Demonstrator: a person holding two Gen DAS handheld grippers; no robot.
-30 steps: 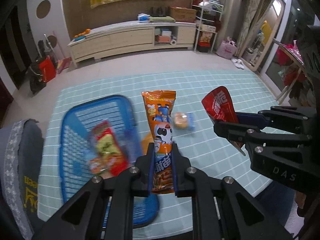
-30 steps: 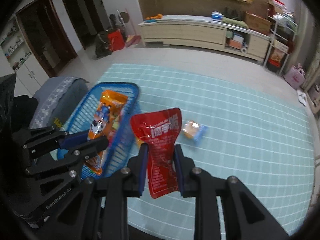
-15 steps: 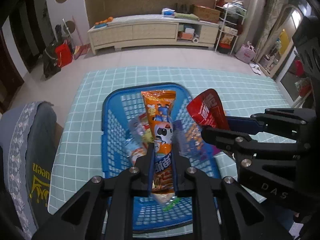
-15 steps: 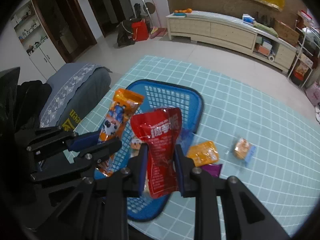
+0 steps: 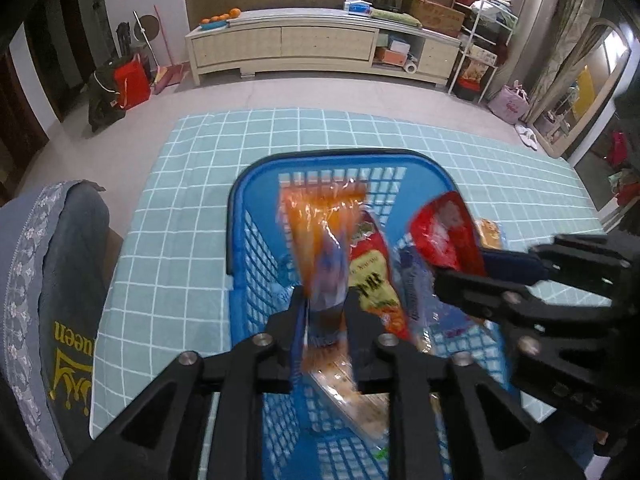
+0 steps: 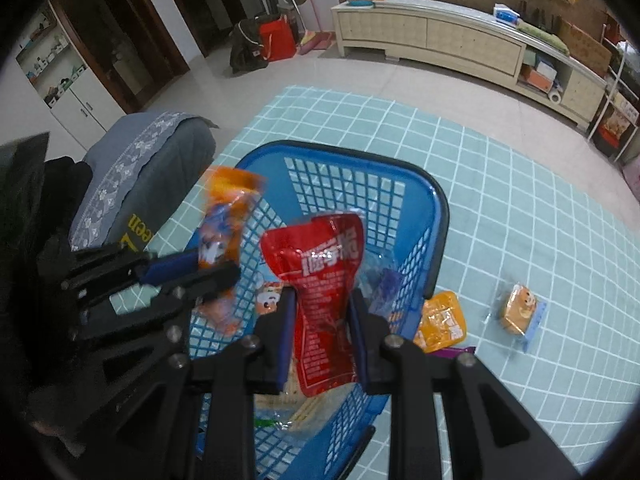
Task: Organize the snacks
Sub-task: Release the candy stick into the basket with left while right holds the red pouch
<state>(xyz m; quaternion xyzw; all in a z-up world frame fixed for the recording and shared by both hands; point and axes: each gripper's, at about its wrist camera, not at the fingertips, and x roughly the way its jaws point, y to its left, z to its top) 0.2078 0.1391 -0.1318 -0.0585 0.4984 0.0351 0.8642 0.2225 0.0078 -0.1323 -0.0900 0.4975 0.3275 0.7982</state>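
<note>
Fingers (image 5: 356, 312) of the left gripper (image 5: 325, 312) are opening around an orange snack packet (image 5: 320, 232) over the blue basket (image 5: 240, 216) — a red pouch (image 6: 326, 280) is clamped by the right gripper (image 6: 322, 320); three snacks (image 6: 440, 322) are left outside.

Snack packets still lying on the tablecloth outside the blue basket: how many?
3: an orange packet beside the basket, a purple one peeking out just below it, a wrapped cake farther right. Others may be hidden.

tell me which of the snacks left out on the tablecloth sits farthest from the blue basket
The small cake in clear wrap with a blue edge. It lies alone on the checked cloth, while the orange packet and the purple wrapper lie close beside the blue basket.
</note>
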